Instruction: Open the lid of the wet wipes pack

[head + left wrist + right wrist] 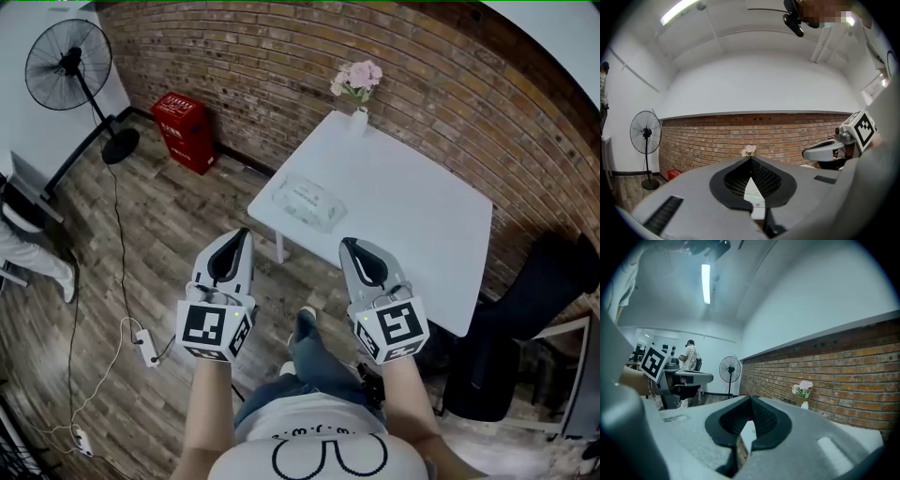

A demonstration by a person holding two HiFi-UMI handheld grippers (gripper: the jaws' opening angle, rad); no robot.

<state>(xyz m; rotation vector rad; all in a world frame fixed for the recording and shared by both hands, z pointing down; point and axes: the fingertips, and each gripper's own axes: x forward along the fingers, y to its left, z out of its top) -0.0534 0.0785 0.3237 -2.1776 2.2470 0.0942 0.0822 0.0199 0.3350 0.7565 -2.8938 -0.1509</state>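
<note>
The wet wipes pack, clear with a pale label, lies flat near the left edge of the white table. Both grippers hover short of the table's near edge, over the wooden floor. My left gripper is shut with nothing in it and sits below and left of the pack. My right gripper is also shut and empty, below and right of the pack. In the left gripper view the pack shows through the gap behind the shut jaws, whose tips meet at my left gripper. My right gripper is level, jaws together.
A small vase of pink flowers stands at the table's far corner by the brick wall. On the floor are a standing fan, a red box and a power strip. A black chair stands right of the table.
</note>
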